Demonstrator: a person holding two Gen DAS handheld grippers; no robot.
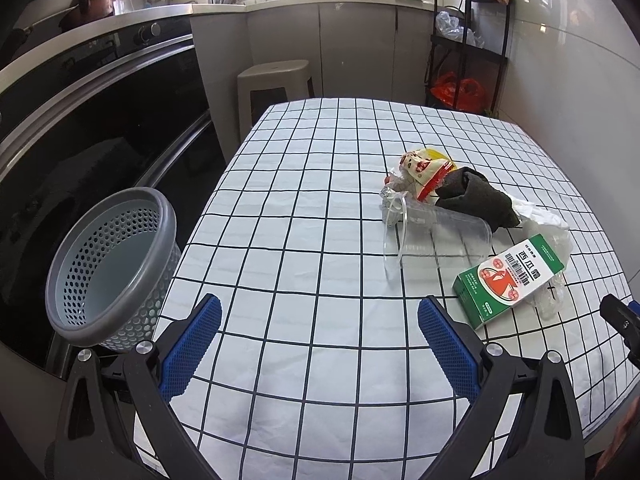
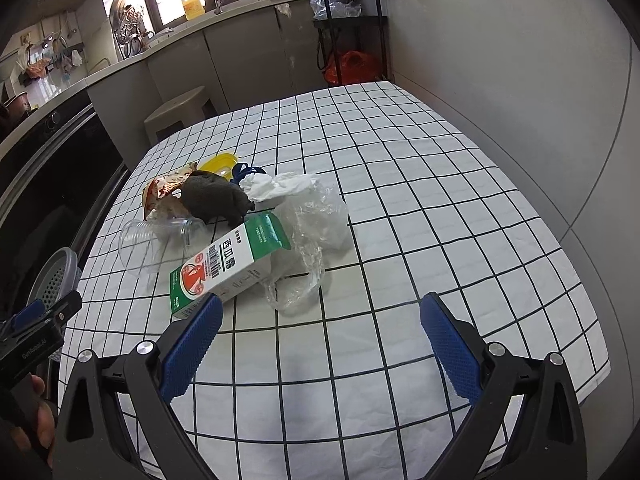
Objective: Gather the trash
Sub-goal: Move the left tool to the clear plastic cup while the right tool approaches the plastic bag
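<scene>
Green carton (image 2: 230,266) printed 西瓜霜 with barcode, CenRobot.AI on left gripper (image 2: 34,340)

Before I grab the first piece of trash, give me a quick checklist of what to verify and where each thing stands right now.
1. Left gripper open and empty: ok.
2. Right gripper open and empty: ok.
3. Grey perforated wastebasket beside the table's left edge, nothing seen inside: ok.
4. Green and white carton nearest the right gripper, top face clear: ok; it leans on the clear plastic bag.
5. Clear plastic cup lying on its side, could roll: not ok.
6. Dark cloth counts as trash: cannot tell.
</scene>
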